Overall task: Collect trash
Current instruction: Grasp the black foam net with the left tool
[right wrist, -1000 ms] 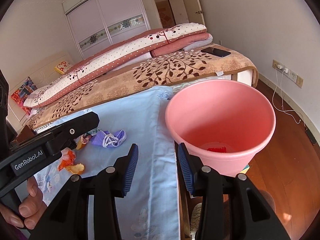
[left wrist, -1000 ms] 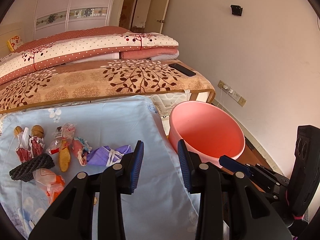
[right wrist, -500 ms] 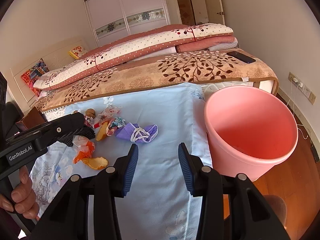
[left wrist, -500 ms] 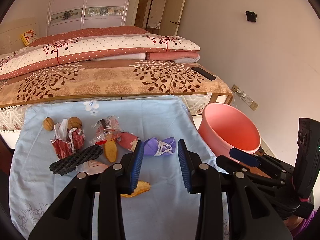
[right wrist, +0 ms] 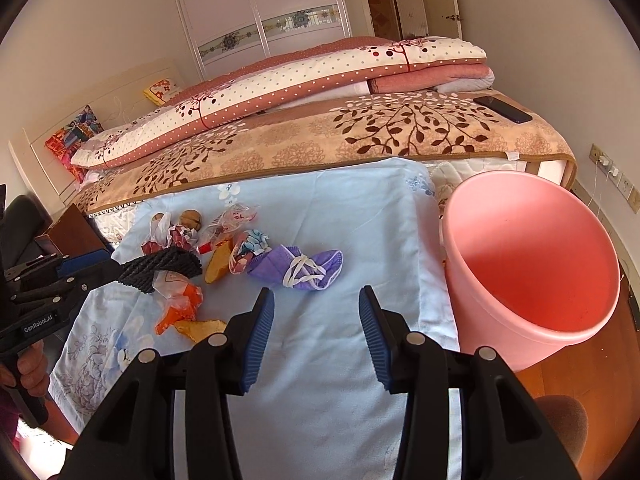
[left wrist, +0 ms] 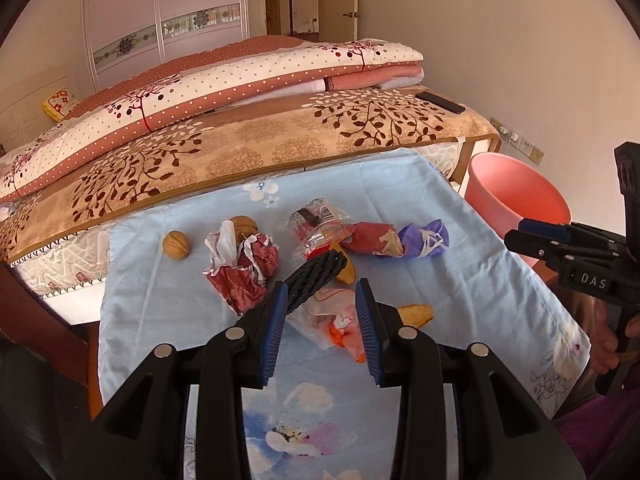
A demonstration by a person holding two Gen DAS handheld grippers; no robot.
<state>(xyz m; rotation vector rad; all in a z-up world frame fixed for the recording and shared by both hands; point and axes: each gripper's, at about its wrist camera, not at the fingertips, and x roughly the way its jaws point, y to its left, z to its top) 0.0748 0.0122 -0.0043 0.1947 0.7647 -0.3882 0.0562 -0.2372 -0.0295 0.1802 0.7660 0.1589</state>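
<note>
Both views bright, lit by soft daylight; the source lies outside the frames, and the pale wall (left wrist: 520, 60) reads warm and evenly lit. Shadows soft: a dim patch under each tool, shade inside the pink bucket (right wrist: 532, 272), no hard glare beyond small glints on clear wrappers (left wrist: 320, 224). Strong fisheye bend curves the bed (right wrist: 360, 136) and wardrobe (right wrist: 260, 12), black vignette fills every corner, focus stays sharp mid-frame with slight softness toward the rims.
</note>
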